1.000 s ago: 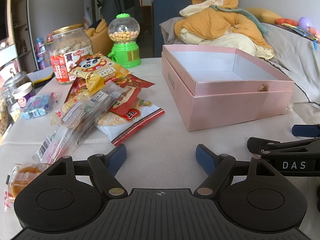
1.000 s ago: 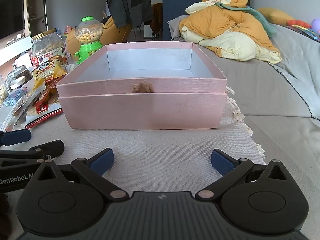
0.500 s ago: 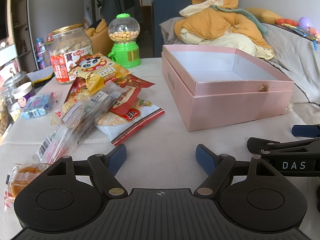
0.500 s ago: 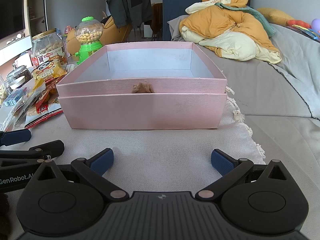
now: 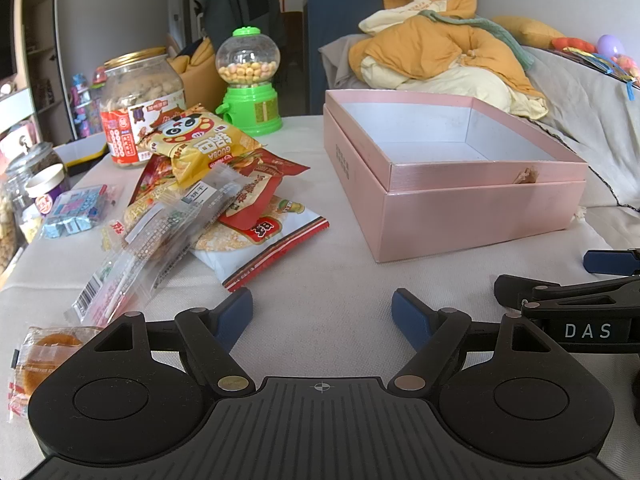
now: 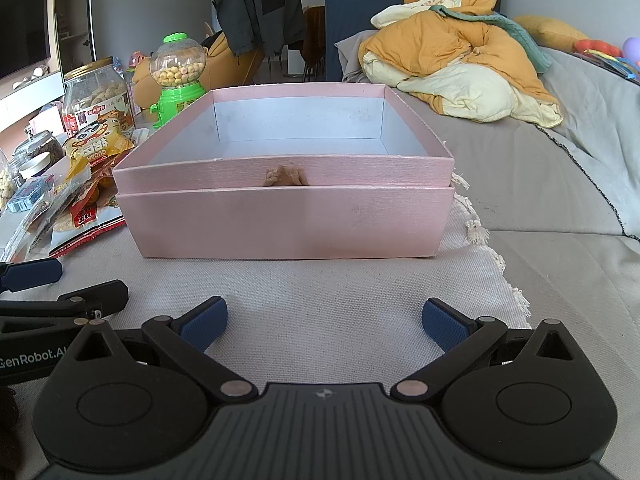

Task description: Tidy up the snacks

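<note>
An empty pink box (image 5: pixel 472 216) sits open on the white cloth; the right wrist view has it straight ahead (image 6: pixel 288 220). A pile of snack packets (image 5: pixel 208 200) lies left of it, topped by a yellow panda bag (image 5: pixel 200 144), with a clear wrapped packet (image 5: pixel 140 256) and a small wrapped cake (image 5: pixel 44 356) nearer me. My left gripper (image 5: pixel 322 312) is open and empty, low over the cloth in front of the pile. My right gripper (image 6: pixel 324 322) is open and empty in front of the box; its arm shows in the left wrist view (image 5: pixel 576 304).
A snack jar (image 5: pixel 136 108), a green gumball dispenser (image 5: pixel 250 84) and small jars (image 5: pixel 36 184) stand at the back left. A heap of orange and cream clothing (image 5: pixel 440 60) lies behind the box. The cloth's fringed edge (image 6: pixel 492 256) runs along the right, beside a grey sofa.
</note>
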